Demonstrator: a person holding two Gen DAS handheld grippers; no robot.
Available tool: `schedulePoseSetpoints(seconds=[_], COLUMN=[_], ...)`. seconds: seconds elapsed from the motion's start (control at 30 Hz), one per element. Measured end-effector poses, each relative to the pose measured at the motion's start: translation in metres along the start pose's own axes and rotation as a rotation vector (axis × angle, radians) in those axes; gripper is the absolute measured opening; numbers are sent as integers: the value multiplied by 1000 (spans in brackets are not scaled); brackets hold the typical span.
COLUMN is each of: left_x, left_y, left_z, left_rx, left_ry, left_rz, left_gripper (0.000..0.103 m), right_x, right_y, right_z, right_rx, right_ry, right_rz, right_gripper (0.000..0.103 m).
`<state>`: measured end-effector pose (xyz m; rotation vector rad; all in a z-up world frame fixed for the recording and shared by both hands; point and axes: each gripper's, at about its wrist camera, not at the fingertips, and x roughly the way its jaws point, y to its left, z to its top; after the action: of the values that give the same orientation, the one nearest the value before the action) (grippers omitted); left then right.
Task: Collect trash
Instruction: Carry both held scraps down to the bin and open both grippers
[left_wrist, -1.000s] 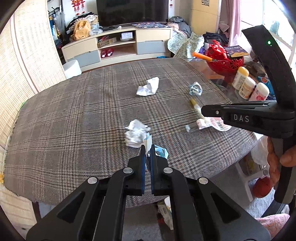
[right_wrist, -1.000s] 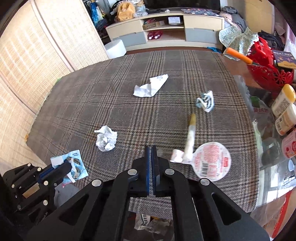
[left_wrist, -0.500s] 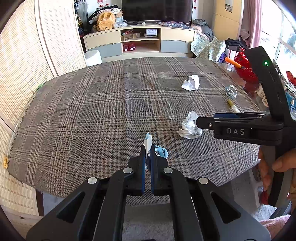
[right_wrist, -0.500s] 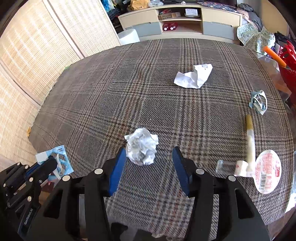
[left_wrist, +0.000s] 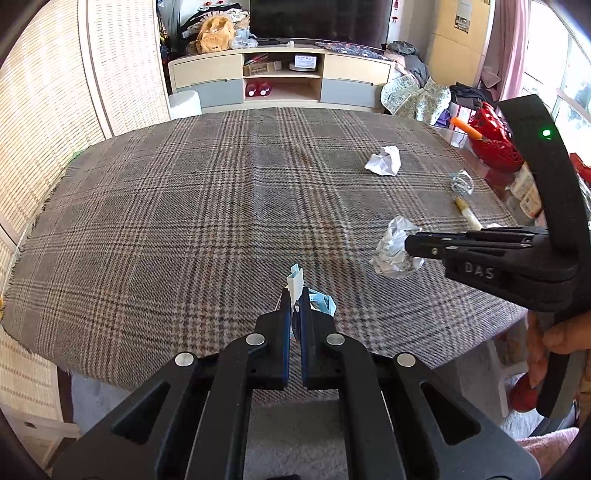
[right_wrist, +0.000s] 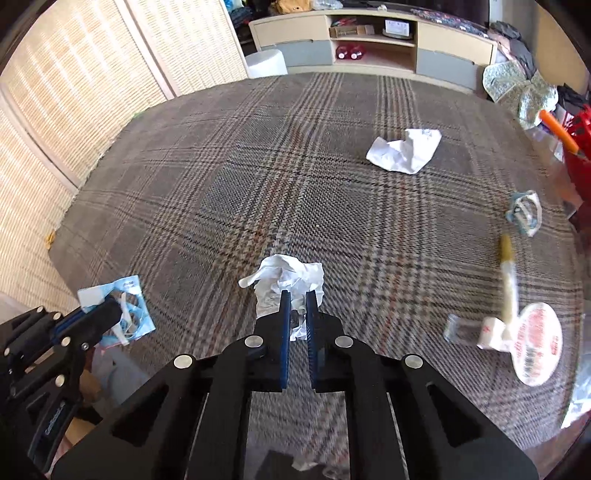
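The only clearly readable text is the raised lettering "DAS" on the side of the right gripper (left_wrist: 412, 246), at the right of the left wrist view, just behind its fingers. In the right wrist view, a round white lid (right_wrist: 537, 343) at the lower right of the frame carries red printing and a barcode, but motion blur makes both unreadable. At the lower left of that view, a blue and white wrapper (right_wrist: 125, 301) shows small dark print, too small to make out. A small box (left_wrist: 304, 61) on the shelf at the top of the left wrist view has an unreadable label.
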<state>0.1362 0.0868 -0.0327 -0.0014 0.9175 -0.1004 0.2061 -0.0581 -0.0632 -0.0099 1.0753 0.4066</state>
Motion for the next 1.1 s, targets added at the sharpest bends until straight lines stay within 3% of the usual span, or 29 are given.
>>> schedulePoseSetpoints(seconds=[0.23, 0.43, 0.87, 1.1], left_x=[-37, -45, 4, 40], left_y=[-35, -69, -109, -119], left_z=[-28, -69, -161, -190], left_rx=[28, 37, -8, -10], left_ry=[-11, 20, 134, 178], left_rz=[-53, -121, -187, -209], left_gripper=[3, 3, 3, 3], right_x=[-68, -91, -57, -26], right_y=[-8, -29, -71, -81], right_z=[-45, -101, -201, -222], right_rx=[-7, 10, 114, 172], right_ry=[-63, -51, 0, -11], right_rz=[-25, -43, -41, -46], right_gripper=[9, 9, 9, 10])
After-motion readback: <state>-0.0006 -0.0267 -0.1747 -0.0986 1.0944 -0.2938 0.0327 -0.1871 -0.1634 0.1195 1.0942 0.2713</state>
